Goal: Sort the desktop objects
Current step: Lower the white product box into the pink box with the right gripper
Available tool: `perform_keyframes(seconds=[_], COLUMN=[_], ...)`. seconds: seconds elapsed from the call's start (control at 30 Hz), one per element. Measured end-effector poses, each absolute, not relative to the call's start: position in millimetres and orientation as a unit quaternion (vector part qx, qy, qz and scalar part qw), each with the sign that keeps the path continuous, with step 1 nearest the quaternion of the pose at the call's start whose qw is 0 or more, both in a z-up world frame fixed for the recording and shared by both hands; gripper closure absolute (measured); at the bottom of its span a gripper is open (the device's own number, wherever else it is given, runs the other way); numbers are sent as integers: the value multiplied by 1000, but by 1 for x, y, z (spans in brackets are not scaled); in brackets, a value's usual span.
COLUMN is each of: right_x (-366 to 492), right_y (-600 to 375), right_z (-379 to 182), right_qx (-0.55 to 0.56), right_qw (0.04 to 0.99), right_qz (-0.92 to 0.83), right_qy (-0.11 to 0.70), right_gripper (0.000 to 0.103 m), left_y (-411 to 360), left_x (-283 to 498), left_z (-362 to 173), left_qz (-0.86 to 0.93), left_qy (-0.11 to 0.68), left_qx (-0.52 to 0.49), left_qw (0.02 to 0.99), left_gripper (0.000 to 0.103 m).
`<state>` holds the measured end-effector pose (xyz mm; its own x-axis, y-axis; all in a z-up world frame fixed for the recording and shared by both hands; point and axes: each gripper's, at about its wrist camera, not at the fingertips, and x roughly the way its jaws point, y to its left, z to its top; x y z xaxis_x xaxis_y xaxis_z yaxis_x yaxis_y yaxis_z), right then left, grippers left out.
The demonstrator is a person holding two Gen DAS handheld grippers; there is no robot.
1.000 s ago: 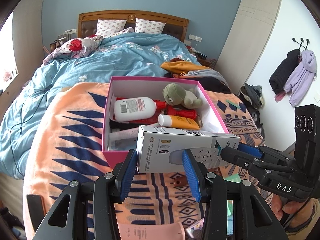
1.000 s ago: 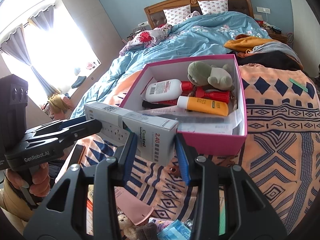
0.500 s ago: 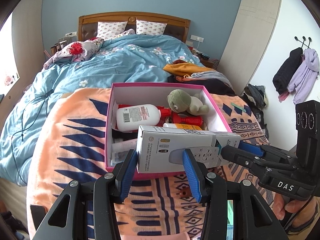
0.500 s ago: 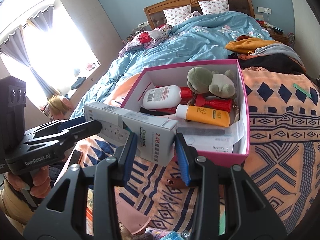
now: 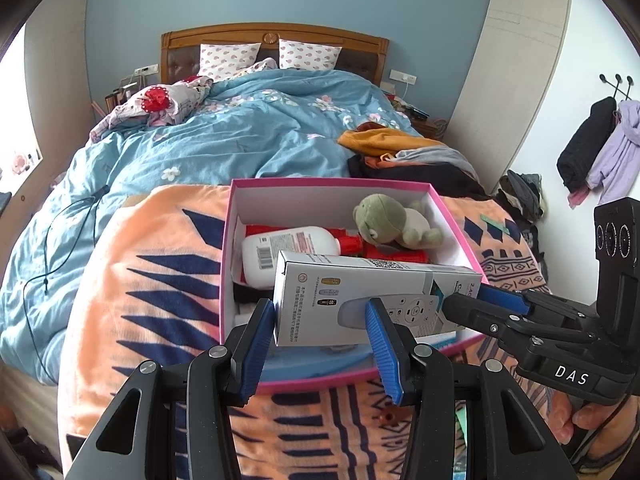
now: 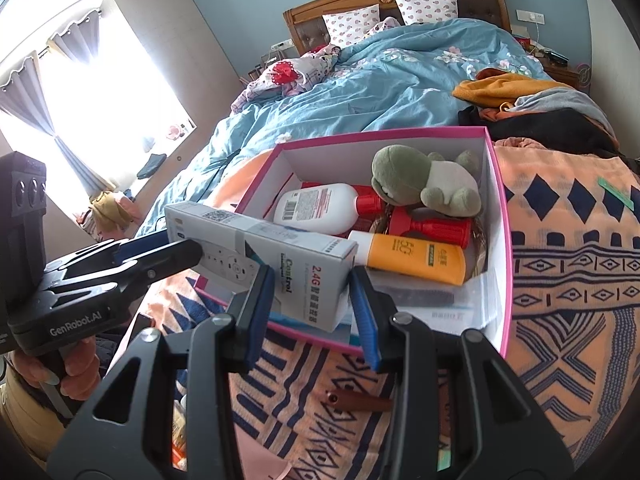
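I held the remote-control carton (image 5: 360,304) over the pink box's (image 5: 460,220) near edge, each hand-held gripper, left (image 5: 320,344) and right (image 6: 312,304), pinching one end; light, stiff cardboard, best gripped across its flat faces.

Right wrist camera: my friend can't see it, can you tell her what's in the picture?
Two tongs, right and left, grip a white remote control box over a pink box on a patterned blanket. Inside lie a green plush toy, a white bottle and an orange tube.
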<state>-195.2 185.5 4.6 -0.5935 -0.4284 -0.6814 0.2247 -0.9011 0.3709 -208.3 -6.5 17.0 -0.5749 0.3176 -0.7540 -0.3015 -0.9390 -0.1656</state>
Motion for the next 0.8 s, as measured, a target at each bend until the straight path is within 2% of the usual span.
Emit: perform_keyframes(seconds=[0.8], right_x=[-281], right_y=[180], right_z=[-24], right_qx=[455], right_qw=[175], right_qz=[-865], right_qy=[-118], right_gripper=[61], left_y=[-8], left_x=[-289], left_z=[-18], left_qz=[870], left_qy=[-23], left_qx=[-463], left_qw=[166], left_gripper=[55])
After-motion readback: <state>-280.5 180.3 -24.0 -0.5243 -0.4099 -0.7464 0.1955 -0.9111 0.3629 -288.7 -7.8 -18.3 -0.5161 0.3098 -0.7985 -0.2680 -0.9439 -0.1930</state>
